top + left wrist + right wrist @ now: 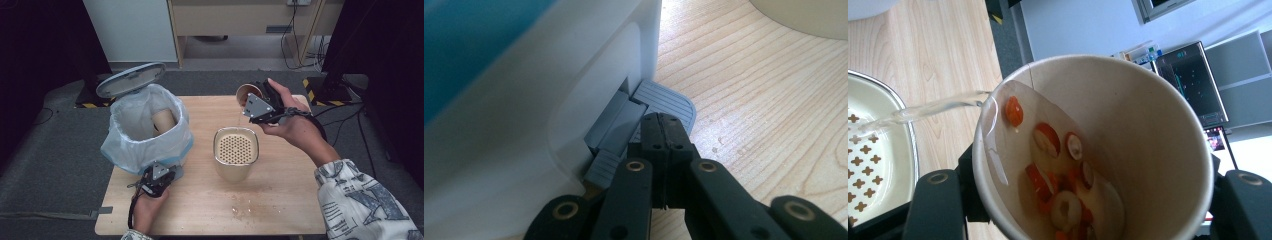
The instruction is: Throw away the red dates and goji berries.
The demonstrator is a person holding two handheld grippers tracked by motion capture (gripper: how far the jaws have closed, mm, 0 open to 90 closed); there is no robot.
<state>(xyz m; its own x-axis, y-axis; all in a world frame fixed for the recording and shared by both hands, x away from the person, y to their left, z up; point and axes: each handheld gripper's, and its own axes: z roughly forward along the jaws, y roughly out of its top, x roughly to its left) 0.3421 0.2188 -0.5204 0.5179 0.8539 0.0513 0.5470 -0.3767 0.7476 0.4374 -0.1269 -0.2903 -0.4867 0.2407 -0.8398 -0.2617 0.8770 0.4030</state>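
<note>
Presently the right gripper (251, 101) holds a paper cup (247, 93) clamped between its jaws, above the far right part of the wooden table (290, 200), tilted toward the strainer container (236, 150) standing mid-table. In the right gripper view the cup (1128, 150) carries clear liquid and red-and-white fruit pieces (1055, 170); a thin stream of water (923, 111) leaves its rim and falls to the perforated strainer (868, 165), cut off at the left edge of that view. The cup's base is hidden by the gripper body.

The left gripper (156, 181) sits at the near left, at the foot of the white pedal bin (145, 127). In the left gripper view its jaws are fully closed on nothing, tips (663, 131) pressed on the grey pedal (664, 102) at the bin's base (524, 115). The bin lid (131, 79) stands raised at the far side; another paper cup (163, 120) lies inside the bag liner (120, 145), partly hidden by it.

Open room: bare table lies right of the strainer container and along the near edge, where a scatter of wet spots or crumbs (245, 204) marks the wood. The bin overhangs the table's left edge; the gap between bin and strainer container is narrow. The person's patterned sleeve (360, 200) is cut off at the lower right corner.
</note>
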